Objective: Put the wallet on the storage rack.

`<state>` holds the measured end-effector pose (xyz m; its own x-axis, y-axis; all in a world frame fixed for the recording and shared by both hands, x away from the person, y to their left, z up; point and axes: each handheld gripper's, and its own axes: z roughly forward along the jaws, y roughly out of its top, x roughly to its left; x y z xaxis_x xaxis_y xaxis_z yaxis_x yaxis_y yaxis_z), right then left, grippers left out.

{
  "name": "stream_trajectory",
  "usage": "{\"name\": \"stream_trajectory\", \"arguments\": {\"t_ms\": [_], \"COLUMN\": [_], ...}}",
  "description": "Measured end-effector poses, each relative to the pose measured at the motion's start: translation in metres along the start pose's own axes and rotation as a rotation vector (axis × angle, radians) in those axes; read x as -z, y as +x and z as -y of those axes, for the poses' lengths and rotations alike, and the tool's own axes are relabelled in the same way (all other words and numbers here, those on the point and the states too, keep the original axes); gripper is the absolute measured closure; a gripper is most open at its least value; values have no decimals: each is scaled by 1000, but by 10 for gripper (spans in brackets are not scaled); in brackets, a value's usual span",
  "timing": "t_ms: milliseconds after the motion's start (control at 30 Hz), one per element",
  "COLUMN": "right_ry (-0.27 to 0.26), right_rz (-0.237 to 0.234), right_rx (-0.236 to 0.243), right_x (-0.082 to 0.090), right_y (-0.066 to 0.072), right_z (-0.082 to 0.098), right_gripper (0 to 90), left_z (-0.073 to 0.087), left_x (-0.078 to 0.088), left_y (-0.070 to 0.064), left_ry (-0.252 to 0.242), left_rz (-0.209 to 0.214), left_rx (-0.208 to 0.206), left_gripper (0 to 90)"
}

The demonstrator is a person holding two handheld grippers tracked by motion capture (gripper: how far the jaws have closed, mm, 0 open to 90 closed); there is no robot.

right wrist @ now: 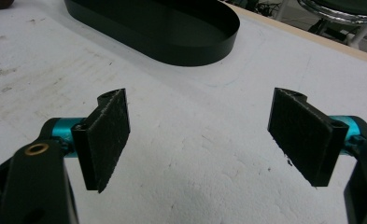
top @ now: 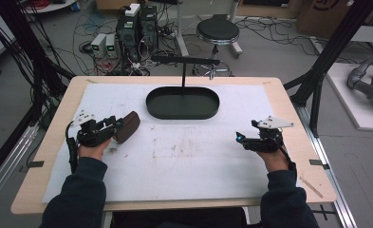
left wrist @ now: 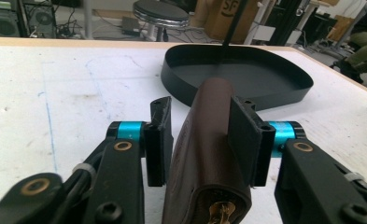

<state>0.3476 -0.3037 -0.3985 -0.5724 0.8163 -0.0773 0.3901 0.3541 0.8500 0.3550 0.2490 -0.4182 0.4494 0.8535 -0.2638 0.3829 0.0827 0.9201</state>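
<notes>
Sleeves: two dark sleeves came in from the near edge of the counter [top: 288, 102], one hand to each side.
Left tongs [top: 119, 124]: held low at the left of the white mat [top: 184, 156], pointing toward the tray. In the left gripper view the left tongs [left wrist: 200, 140] had the brown leather case between the jaws; the pad on one side lay flat against the leather, and the other pad stood at the case's flank with at most a sliver of gap, so they were grasping the case.
Brown leather case [top: 127, 127]: it stuck out ahead of the left tongs, over the mat at the left, well short of the tray. In the left gripper view the brown leather case [left wrist: 209, 149] stood on edge with its rounded end forward and a brass-coloured fitting at its near end.
Right tongs [top: 239, 138]: held low at the right of the mat, well apart from the left pair. In the right gripper view the right tongs [right wrist: 200, 135] were released, jaws spread wide over bare, stained mat with nothing between them.
Tray [top: 182, 103]: a black oval tray with a low wall, at the far middle of the mat.
Stand [top: 184, 60]: a thin black post rose from the tray and carried a dark crossbar.
Beyond the counter: a round stool [top: 217, 31] and computer boxes with cables on the floor.
</notes>
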Motion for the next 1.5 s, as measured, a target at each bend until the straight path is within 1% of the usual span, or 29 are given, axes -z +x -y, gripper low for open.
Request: {"name": "stream_trajectory", "arguments": {"t_ms": [33,67,167,333,433,467,500,533,633,800,867,933,1033,1067,1100,1133,1167,1233,1367,1433,1500], "right_ry": [0,0,-3,-2,-1,-1,0,0,-1,-3,-3,-3,-4,-4,-3,0,0,2,2,2,2], "right_rz": [0,0,-1,-4,-6,-7,-9,-9,-13,-17,-19,-19,-20,-21,-20,-21,-21,-22,-24,-24,-23], "right_rx": [-1,-1,2,4,2,2,4,5,6,8,9,10,11,12,13,12,10,9,12,12,13], "right_x": [0,0,-1,-1,-1,-1,-1,-1,-1,-1,-1,-1,-1,-1,-1,-1,-1,-2,-2,-2,-2], "right_y": [0,0,0,1,1,1,1,1,1,1,1,1,1,1,1,1,1,1,1,1,1], "right_z": [0,0,0,0,0,0,0,0,0,0,0,0,0,0,0,0,0,0,0,0,0], "right_gripper": [211,211,211,212,212,211,211,211,211,212,211,212,212,211,211,212,212,211,212,212,211], "left_z": [0,1,0,0,0,0,0,0,-1,-3,-2,-1,1,1,1,0,0,1,6,9,12], "left_x": [-1,-1,-1,-1,-2,-2,-2,-1,0,3,4,3,3,4,4,6,7,7,2,-2,-7], "left_y": [1,2,3,2,1,1,1,0,-2,-7,-9,-8,-4,-3,-3,-3,-3,-4,-7,-8,-9], "left_ry": [-2,-2,-4,-2,-10,-13,-20,-28,-40,-43,-38,-25,-8,-8,-8,-19,-19,-10,46,76,105], "left_rz": [9,11,2,4,-7,-9,-7,-4,1,25,26,21,-5,-13,-13,-13,-9,-4,11,5,-9], "left_rx": [18,24,22,25,24,21,26,26,5,-34,-51,-66,-57,-63,-63,-63,-71,-84,-105,-111,-116], "left_gripper": [584,584,584,557,479,427,380,354,303,298,286,283,271,266,263,263,263,263,260,258,258]}}
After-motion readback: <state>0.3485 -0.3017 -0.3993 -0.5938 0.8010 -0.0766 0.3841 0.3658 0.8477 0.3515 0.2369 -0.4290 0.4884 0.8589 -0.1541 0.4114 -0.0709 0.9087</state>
